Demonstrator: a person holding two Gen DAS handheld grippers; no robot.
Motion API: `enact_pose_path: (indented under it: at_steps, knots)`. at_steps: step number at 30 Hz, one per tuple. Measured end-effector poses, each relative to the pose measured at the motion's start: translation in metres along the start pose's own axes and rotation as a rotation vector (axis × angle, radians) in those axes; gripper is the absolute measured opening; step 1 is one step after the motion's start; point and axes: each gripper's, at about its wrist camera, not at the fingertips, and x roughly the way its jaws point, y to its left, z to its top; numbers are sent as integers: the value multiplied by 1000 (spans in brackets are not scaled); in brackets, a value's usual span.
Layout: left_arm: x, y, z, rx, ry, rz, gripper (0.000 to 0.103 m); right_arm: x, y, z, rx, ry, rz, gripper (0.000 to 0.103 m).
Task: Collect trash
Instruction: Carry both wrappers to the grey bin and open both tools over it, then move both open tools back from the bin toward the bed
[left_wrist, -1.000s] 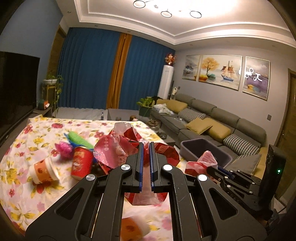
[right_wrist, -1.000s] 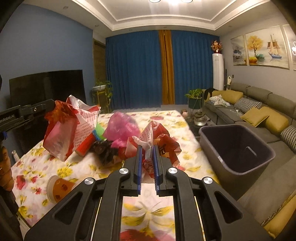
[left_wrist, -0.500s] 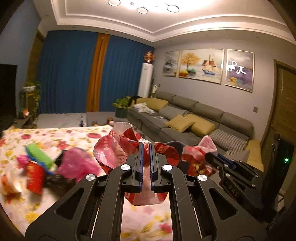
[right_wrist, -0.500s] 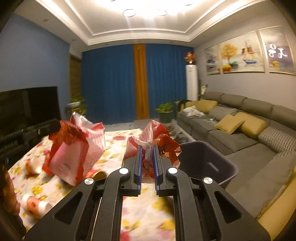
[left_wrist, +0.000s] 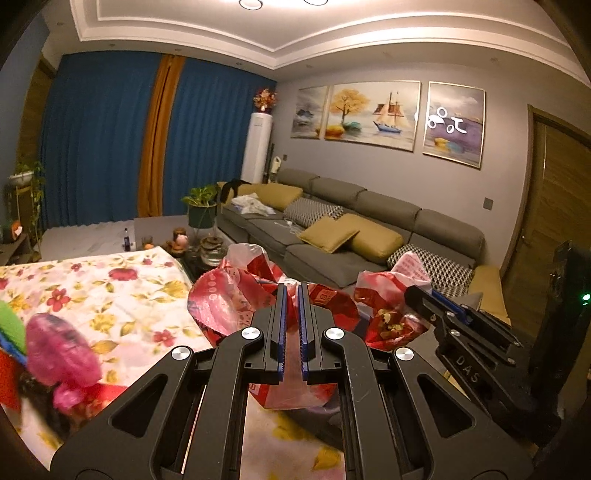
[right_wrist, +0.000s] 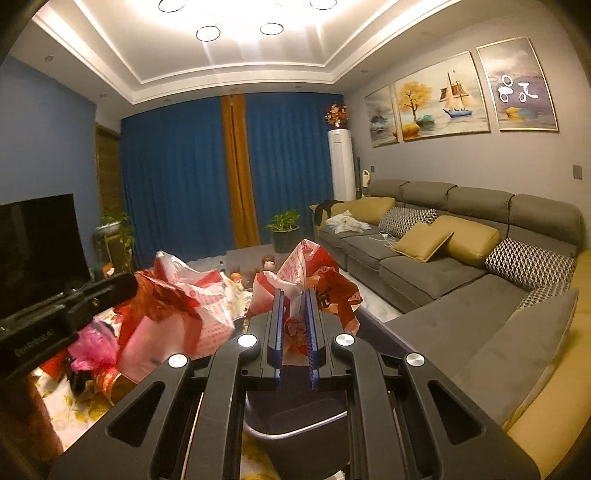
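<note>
A crumpled red-and-white printed plastic bag (left_wrist: 236, 299) hangs in the air between our two tools, its mouth stretched over the dark grey plastic bin (right_wrist: 295, 421) that shows at six o'clock in the right wrist view, just off the edge of the table (left_wrist: 122, 291) with its flowered cloth. We judge the bag light, limp and slippery, a film that crinkles and slides rather than holds shape; the safest hold is a bunched fold at the rim or handle, where several layers stack up, not a single taut sheet that could tear or slip.

Our left tongs (left_wrist: 291, 325) are drawn nearly together and clamped on one gathered edge of the bag, the film trapped between the blue pads. Our right tongs (right_wrist: 294, 325) stand a little wider but equally pinched on the opposite edge (right_wrist: 310, 280), with plastic wadded between the pads.

At nine o'clock in the left wrist view, more trash waits on the table: a crushed pink wrapper (left_wrist: 59, 350) among blurred scraps. Beyond, at two o'clock, runs the long grey sofa (left_wrist: 369, 236) with mustard cushions.
</note>
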Motion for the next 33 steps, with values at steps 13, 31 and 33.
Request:
enact_pose_path:
  at_steps: [13,31,33]
  knots:
    - [54,-4,-2,-12,25,-18,5,19,-7,-5,27,-2,-2,12]
    - [104,2,-9,-66,94,-31,24,33,-18,-1,65,-2,-12,40]
    - [107,6,-12,-78,102,-28,41,31,-20,-2,70,-9,-22,51]
